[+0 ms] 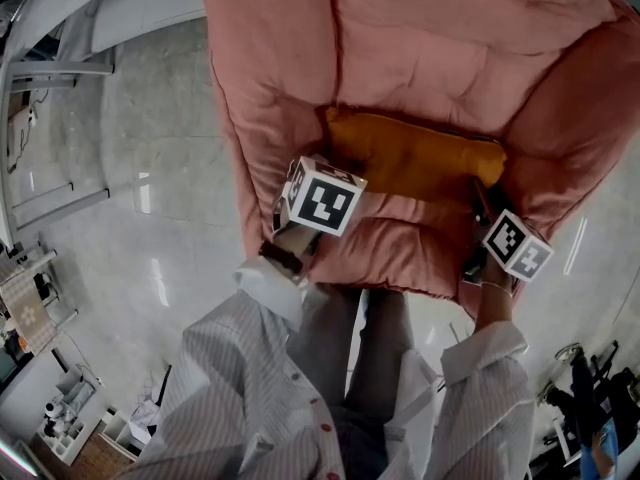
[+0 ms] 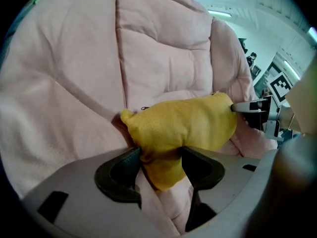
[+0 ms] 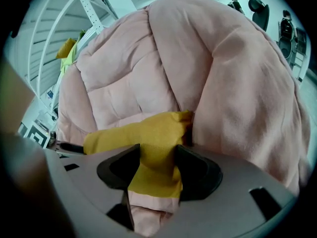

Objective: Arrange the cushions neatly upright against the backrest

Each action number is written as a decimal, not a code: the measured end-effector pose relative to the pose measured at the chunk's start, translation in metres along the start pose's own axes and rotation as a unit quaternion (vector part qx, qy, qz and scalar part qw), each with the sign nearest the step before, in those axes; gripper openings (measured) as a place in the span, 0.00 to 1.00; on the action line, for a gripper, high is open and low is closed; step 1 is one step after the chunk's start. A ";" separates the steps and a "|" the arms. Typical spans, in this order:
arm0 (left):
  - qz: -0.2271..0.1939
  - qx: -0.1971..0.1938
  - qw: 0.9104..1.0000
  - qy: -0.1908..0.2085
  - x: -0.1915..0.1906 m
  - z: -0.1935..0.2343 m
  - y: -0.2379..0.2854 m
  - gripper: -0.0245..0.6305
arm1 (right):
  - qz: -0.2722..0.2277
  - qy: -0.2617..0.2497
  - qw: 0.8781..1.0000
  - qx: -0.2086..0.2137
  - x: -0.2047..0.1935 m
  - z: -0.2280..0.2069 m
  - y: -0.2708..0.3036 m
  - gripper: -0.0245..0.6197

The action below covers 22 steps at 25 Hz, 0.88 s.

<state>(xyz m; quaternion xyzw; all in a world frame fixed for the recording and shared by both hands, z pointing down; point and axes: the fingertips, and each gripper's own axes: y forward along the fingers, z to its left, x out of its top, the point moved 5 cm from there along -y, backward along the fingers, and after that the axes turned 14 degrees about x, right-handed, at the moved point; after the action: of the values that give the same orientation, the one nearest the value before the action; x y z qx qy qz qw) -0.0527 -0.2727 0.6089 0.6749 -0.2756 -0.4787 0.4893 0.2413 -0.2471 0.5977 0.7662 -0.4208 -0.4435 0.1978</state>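
**Two grippers pinch a yellow cushion point(image 2: 190, 123) low against a pink chair's point(image 1: 430, 58) backrest**

The left gripper's point(image 2: 161, 158) jaws are closed on a fold at one end of the cushion, and the right gripper's point(image 3: 157, 158) jaws are closed on the other end — only fabric fills each gap. The cushion lies long and low in the crease where seat meets backrest. The likely risk is that with so little in each grip, the soft filling sags and the cushion slumps forward onto the seat — flat, not upright.
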 end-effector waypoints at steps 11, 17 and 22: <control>-0.036 -0.005 0.994 -0.101 -0.010 0.006 -0.060 0.44 | -0.031 -0.058 0.996 0.067 0.014 0.047 -0.032 0.36; -0.087 -0.077 0.983 -0.140 0.017 -0.029 -0.134 0.44 | -0.045 -0.132 0.982 0.128 0.044 0.111 -0.077 0.36; -0.143 -0.101 0.976 -0.126 0.053 -0.055 -0.207 0.40 | -0.069 -0.164 0.971 0.162 0.075 0.156 -0.128 0.35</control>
<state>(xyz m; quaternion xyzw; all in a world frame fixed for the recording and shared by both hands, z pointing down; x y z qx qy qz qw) -0.0012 -0.2190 0.4013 0.5888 -0.1853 -0.6502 0.4430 0.1882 -0.2248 0.3896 0.7322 -0.4602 -0.5011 -0.0318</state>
